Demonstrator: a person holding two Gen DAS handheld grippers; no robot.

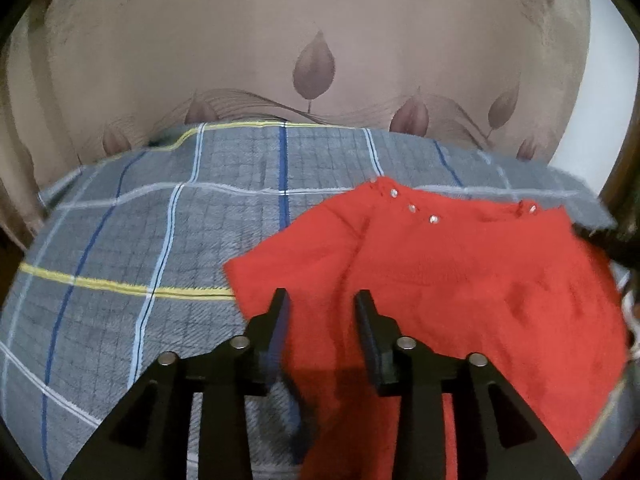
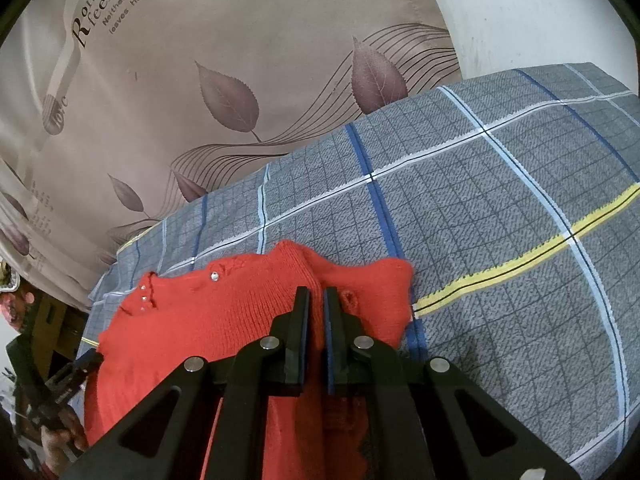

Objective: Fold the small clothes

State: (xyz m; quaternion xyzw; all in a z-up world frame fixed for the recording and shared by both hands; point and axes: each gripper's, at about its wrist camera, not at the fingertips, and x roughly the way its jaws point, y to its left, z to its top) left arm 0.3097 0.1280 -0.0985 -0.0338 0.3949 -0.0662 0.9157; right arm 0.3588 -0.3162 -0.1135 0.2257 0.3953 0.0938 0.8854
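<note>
A small red knitted sweater (image 1: 432, 276) lies spread on a grey plaid blanket with blue, white and yellow stripes (image 1: 160, 232). In the left wrist view the garment fills the lower right of the frame, its neckline toward the top with a row of small shiny studs (image 1: 412, 208) along the shoulder and one more stud further right. One sleeve reaches out toward the left of the frame, ending just beside the yellow stripe.

The left gripper (image 1: 322, 300) hangs over the near edge of that sleeve area with its jaws well apart; red cloth shows in the gap between them and nothing is clamped. Whether the tips touch the knit cannot be told.

In the right wrist view the sweater sits in the lower centre and lower left of the frame. The right gripper (image 2: 316, 292) has its jaws drawn nearly together on a raised ridge of the red knit, which bunches up into a fold between them. The same shiny studs appear at the left of the garment here. The other gripper's dark body shows at the lower left edge of this view.

Behind the blanket, across the top of both views, hangs a beige fabric printed with brown leaves and lettering (image 2: 224, 96). A pale wall (image 2: 520, 12) shows in the upper right of the right wrist view.
</note>
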